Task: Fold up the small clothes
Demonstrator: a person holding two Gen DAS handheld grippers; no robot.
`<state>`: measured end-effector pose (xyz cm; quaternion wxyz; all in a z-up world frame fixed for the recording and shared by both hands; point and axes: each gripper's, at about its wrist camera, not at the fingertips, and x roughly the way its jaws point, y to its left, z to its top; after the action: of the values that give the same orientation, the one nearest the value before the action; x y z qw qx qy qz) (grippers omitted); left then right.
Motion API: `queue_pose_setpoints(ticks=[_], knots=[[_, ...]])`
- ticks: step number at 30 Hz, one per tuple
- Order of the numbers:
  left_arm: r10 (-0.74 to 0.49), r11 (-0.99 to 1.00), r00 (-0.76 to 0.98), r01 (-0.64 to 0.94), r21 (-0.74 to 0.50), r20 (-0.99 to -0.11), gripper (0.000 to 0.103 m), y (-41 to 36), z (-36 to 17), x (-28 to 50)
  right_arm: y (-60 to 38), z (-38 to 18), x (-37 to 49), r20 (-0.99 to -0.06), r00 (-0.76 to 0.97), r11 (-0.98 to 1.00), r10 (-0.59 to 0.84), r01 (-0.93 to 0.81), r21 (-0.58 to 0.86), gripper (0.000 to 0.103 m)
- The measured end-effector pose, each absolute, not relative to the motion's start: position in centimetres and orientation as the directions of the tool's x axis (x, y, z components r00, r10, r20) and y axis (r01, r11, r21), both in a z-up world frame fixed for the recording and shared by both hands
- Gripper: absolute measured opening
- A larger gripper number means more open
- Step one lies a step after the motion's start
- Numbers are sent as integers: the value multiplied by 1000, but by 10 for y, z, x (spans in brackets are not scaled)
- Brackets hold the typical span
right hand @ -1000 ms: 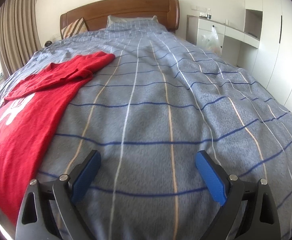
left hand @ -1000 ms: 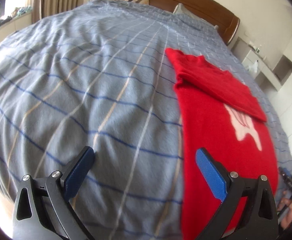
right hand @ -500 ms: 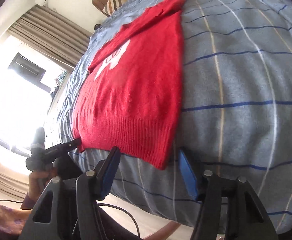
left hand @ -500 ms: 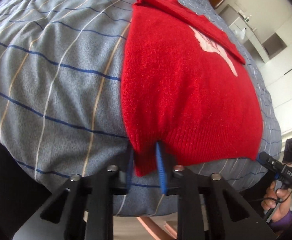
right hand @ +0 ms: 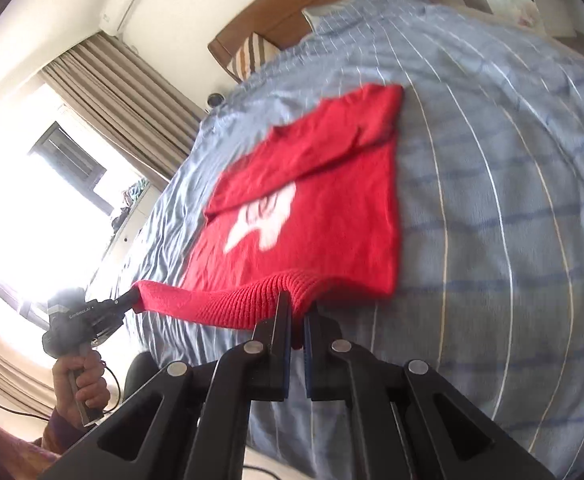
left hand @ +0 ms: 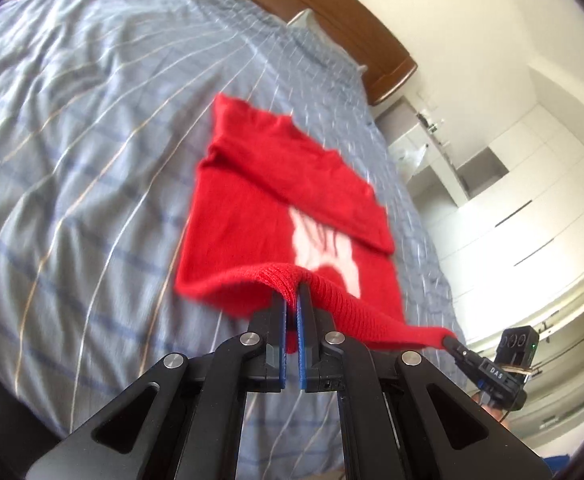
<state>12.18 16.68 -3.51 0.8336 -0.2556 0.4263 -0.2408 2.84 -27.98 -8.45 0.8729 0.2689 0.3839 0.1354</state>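
A small red knit sweater (left hand: 251,216) with a white print lies on the bed, its sleeves folded across the chest. My left gripper (left hand: 291,300) is shut on the ribbed hem near one bottom corner and holds it off the bedspread. My right gripper (right hand: 296,304) is shut on the hem at the other corner of the sweater (right hand: 332,208). The hem hangs stretched between the two grippers. Each wrist view shows the other gripper at the far end of the hem: the right gripper (left hand: 450,340) and the left gripper (right hand: 129,300).
The bed carries a blue-grey checked bedspread (left hand: 71,160) with a wooden headboard (left hand: 344,24) and pillows at the far end. White cabinets (left hand: 492,184) line one side. A bright window with brown curtains (right hand: 103,92) is on the other. A hand (right hand: 81,384) grips the left handle.
Both grippers came down to the sweater's bottom hem, closed on its two corners, and have since lifted the hem up off the bed edge.
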Motion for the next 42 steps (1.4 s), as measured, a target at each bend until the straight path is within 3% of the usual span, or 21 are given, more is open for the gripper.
queue_pose_setpoints(ticks=[4, 9, 15, 17, 18, 19, 24, 26, 28, 31, 34, 37, 39, 41, 42], knots=[[-571, 789, 564, 175, -589, -596, 2, 142, -31, 215, -303, -71, 117, -572, 718, 836, 396, -25, 547, 5], [-478, 848, 571, 100, -521, -668, 2, 91, -50, 327, -325, -75, 232, -581, 719, 837, 381, -3, 547, 5], [-377, 904, 577, 59, -424, -724, 7, 49, -71, 404, -334, -94, 324, -625, 707, 856, 331, 54, 515, 5], [-332, 919, 577, 18, -394, -747, 35, 49, -74, 418, -339, -105, 343, -617, 717, 832, 325, 94, 547, 15], [-317, 921, 581, 1, -389, -750, 70, 51, -74, 423, -343, -111, 347, -620, 720, 817, 312, 129, 562, 23], [-303, 922, 602, -9, -386, -739, 85, 56, -71, 422, -346, -115, 348, -622, 725, 804, 296, 162, 572, 41], [-291, 939, 646, 54, -339, -705, 86, 66, -55, 390, -347, -106, 326, -614, 738, 828, 279, 139, 543, 44], [-301, 948, 638, 123, -292, -709, 87, 59, -52, 361, -331, -96, 307, -627, 726, 884, 282, 58, 465, 44], [-313, 950, 622, 201, -239, -718, 96, 49, -55, 327, -308, -88, 280, -641, 703, 921, 308, -51, 387, 44], [-269, 956, 589, 262, -135, -762, 97, 37, -76, 277, -278, -98, 235, -689, 640, 937, 341, -174, 302, 45], [-226, 965, 578, 240, -101, -784, 97, 42, -87, 226, -273, -130, 194, -798, 548, 968, 251, -159, 196, 44], [-228, 968, 612, 223, -111, -757, 99, 47, -85, 186, -287, -128, 146, -792, 582, 983, 185, -96, 159, 44], [-201, 973, 637, 214, -80, -744, 101, 41, -86, 172, -295, -120, 116, -765, 621, 984, 174, -72, 165, 50], [-184, 975, 650, 216, -52, -738, 101, 31, -92, 170, -298, -114, 93, -729, 672, 990, 132, -53, 130, 66], [-173, 976, 655, 215, -38, -735, 101, 26, -96, 172, -299, -113, 84, -709, 697, 994, 103, -42, 104, 68]])
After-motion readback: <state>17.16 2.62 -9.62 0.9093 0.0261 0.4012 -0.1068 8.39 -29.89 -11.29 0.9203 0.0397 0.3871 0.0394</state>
